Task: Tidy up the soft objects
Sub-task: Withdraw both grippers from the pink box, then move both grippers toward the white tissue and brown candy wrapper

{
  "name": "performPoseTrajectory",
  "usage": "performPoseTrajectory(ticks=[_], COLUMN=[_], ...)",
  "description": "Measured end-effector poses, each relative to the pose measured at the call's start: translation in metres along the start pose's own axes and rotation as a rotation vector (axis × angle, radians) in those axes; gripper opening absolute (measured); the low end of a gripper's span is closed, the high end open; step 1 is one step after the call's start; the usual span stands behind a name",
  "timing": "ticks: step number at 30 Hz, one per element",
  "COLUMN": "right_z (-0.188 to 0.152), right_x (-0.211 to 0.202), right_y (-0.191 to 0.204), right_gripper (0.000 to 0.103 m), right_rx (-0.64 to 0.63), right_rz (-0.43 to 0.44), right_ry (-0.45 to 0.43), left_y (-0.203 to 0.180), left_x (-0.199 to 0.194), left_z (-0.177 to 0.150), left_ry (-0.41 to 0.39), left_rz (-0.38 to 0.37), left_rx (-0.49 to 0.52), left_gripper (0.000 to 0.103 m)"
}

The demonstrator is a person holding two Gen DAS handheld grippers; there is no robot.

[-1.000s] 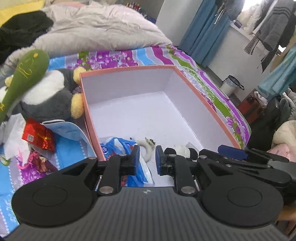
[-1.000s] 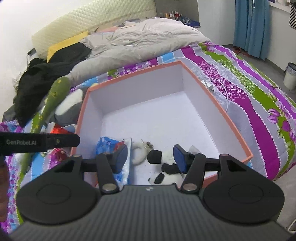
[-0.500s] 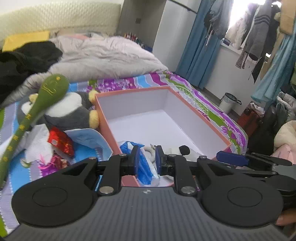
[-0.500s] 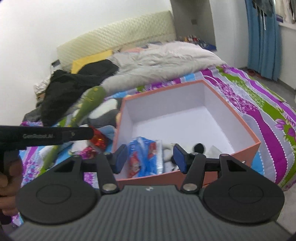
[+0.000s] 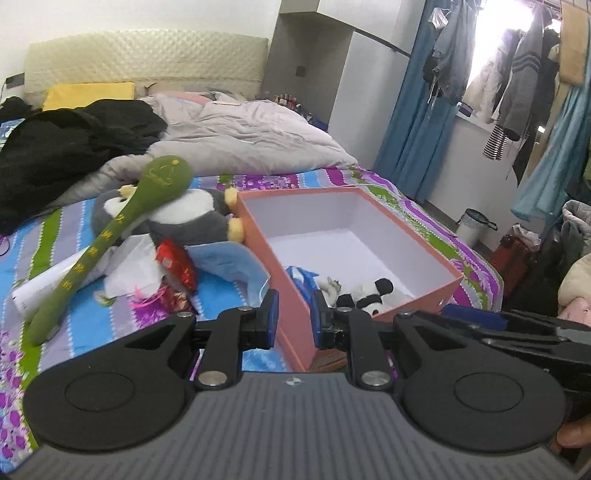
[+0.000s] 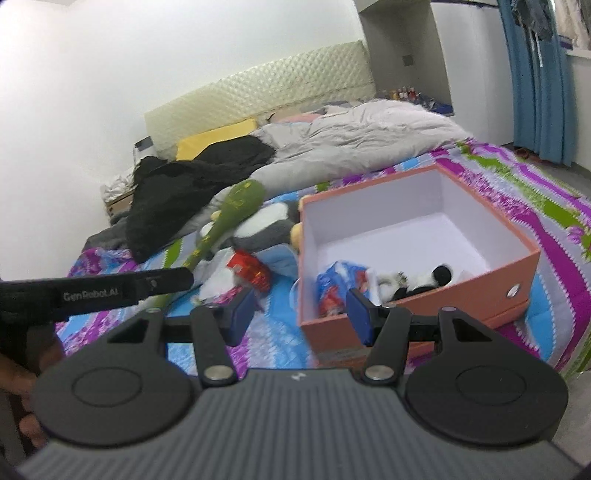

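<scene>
- On striped bedding, a rigid orange box (image 6: 417, 295) is holding a fuzzy panda (image 5: 369, 295) and crinkly blue packet (image 6: 332, 288).
- Left gripper (image 5: 293, 317) is being held narrowly parted, empty.
- Right gripper (image 6: 301, 314) is being held wide apart, empty.

Daylight glared, blown out, through the window (image 5: 491, 29); the right view was blurred, and fisheye bent both edges.

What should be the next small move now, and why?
Probably move the left gripper, open and empty, toward the penguin plush. It lies outside the orange box, beside its left wall, under the green plush stick. The box already holds the panda toy, and most of its floor is free.
</scene>
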State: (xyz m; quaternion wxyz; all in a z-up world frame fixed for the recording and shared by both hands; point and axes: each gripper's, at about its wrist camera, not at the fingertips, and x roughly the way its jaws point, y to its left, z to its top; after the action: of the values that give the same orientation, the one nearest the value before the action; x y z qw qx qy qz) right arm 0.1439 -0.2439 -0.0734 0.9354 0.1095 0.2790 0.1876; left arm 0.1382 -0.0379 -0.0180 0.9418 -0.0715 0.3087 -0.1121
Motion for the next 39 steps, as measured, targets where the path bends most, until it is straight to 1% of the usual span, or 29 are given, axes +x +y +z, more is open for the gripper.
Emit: performPoseTrajectory(ticks=[1, 3, 10, 15, 21, 25, 30, 34, 39], right_z=[-0.004, -0.012, -0.032, -0.044, -0.062, -0.066, -0.065, -0.067, -0.069], right_x=[0.0, 0.0, -0.005, -0.011, -0.016, -0.014, -0.005, 0.01, 0.033], right_y=[0.002, 0.008, 0.024, 0.035, 0.047, 0.053, 0.057, 0.059, 0.062], right_gripper=[0.058, 0.058, 0.058, 0.058, 0.058, 0.058, 0.058, 0.058, 0.058], right_rx=[0.002, -0.011, -0.035, -0.065, -0.083, -0.092, -0.099, -0.097, -0.094], right_rz=[0.008, -0.001, -0.016, -0.025, -0.036, -0.029, -0.036, -0.054, -0.058], right_ry=[0.007, 0.019, 0.038, 0.051, 0.077, 0.089, 0.082, 0.084, 0.095], left_y=[0.002, 0.007, 0.018, 0.021, 0.034, 0.046, 0.058, 0.068, 0.087], left_x=[-0.003, -0.01, -0.024, -0.035, -0.047, -0.053, -0.05, -0.041, -0.018], left_z=[-0.003, -0.011, -0.044, -0.064, -0.077, -0.081, -0.083, -0.082, -0.083], left_ry=[0.001, -0.008, 0.034, 0.04, 0.048, 0.046, 0.053, 0.047, 0.084], left_rz=[0.003, 0.021, 0.039, 0.052, 0.082, 0.099, 0.107, 0.104, 0.114], left_rx=[-0.001, 0.001, -0.021, -0.035, -0.073, -0.102, -0.123, -0.142, -0.154], left_gripper=[0.021, 0.021, 0.021, 0.021, 0.021, 0.021, 0.021, 0.021, 0.021])
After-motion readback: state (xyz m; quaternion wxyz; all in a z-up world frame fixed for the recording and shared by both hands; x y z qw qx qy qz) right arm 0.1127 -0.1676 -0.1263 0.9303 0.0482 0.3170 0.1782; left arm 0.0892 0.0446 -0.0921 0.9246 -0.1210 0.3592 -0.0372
